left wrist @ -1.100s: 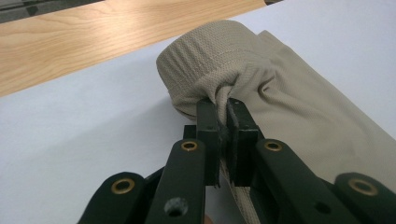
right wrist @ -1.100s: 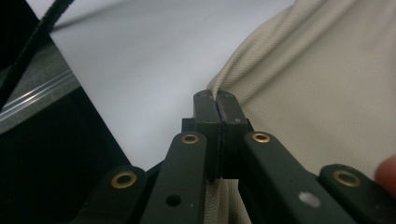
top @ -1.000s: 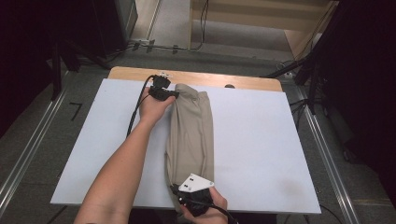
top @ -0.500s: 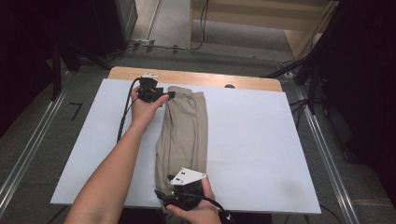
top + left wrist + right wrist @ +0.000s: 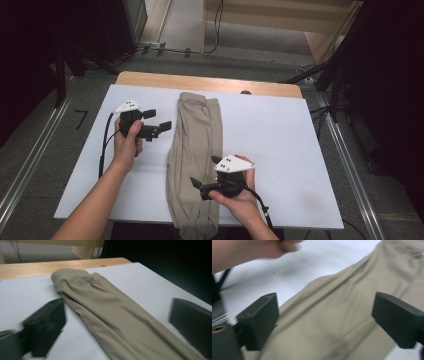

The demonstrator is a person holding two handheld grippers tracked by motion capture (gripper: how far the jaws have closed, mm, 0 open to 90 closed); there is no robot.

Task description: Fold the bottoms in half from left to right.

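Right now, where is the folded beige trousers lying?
In the high view, the beige trousers lie lengthwise mid-table on the white board, between both open grippers.

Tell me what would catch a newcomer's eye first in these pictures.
A long folded pair of khaki fabric trousers lies lengthwise down the middle of the white table top, its near end hanging over the front edge. Two hand-held black grippers flank it with jaws open: the left gripper beside its far half, the right gripper over its near half.
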